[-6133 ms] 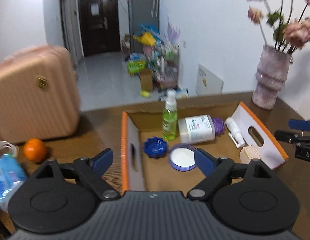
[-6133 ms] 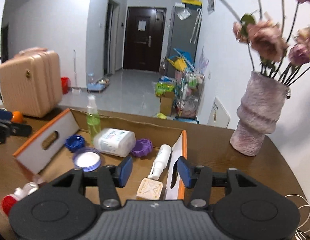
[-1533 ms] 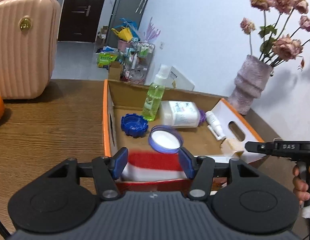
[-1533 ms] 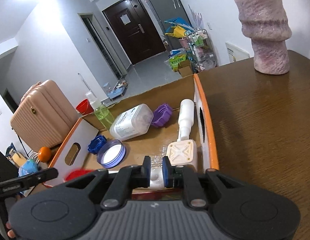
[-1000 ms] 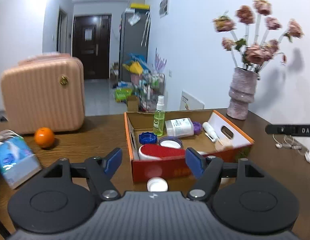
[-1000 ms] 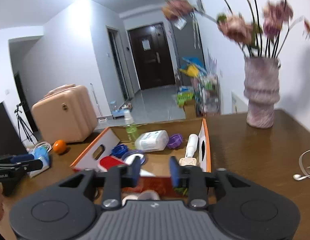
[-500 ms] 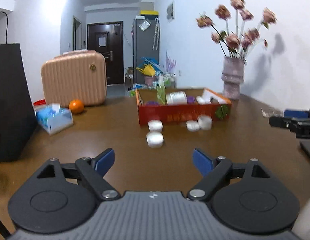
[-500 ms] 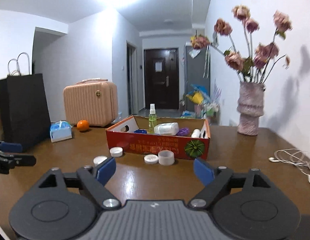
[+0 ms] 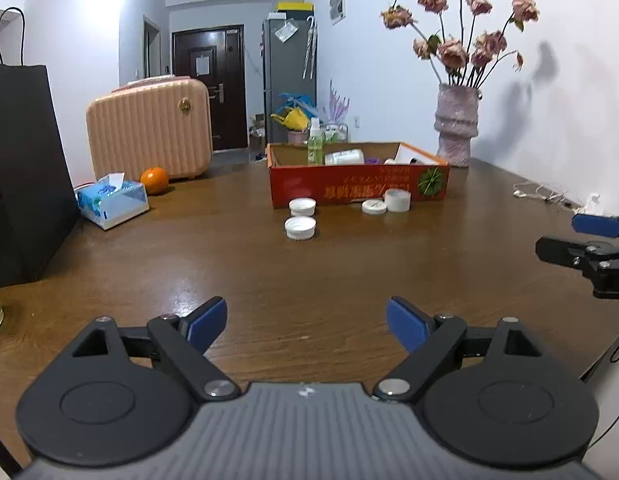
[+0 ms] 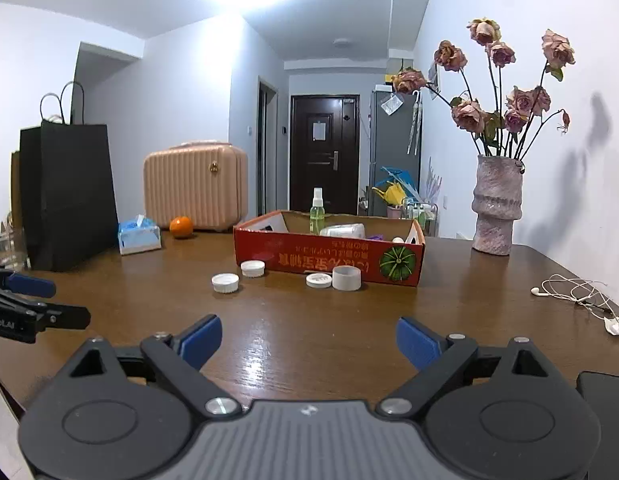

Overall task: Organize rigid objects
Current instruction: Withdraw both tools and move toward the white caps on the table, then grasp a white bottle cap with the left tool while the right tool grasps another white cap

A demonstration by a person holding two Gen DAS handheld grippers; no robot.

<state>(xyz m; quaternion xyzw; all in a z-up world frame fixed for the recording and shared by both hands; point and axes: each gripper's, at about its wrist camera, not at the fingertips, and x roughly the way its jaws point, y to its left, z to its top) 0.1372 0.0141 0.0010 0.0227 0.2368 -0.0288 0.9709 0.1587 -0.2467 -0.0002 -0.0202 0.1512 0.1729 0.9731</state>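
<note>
A red cardboard box (image 9: 359,190) (image 10: 329,259) stands mid-table and holds a green spray bottle (image 9: 314,142) (image 10: 317,210), a white bottle (image 9: 344,157) lying on its side and other small items. Several white lids lie on the table in front of it, two at the left (image 9: 300,227) (image 10: 225,282) and a lid with a white cup (image 9: 397,200) (image 10: 346,278) at the right. My left gripper (image 9: 307,326) is open and empty, well back from the box. My right gripper (image 10: 309,340) is open and empty too, and shows at the left view's right edge (image 9: 589,240).
A black paper bag (image 9: 21,172) (image 10: 67,196), a blue tissue box (image 9: 111,199) (image 10: 139,234), an orange (image 9: 154,180) (image 10: 180,226) and a pink suitcase (image 9: 149,128) stand at the left. A vase of dried roses (image 9: 456,128) (image 10: 495,208) stands right of the box. White earphones (image 10: 577,294) lie at the right.
Both grippers let go of items in the box, opened and pulled far back. In the last half second they hardly moved.
</note>
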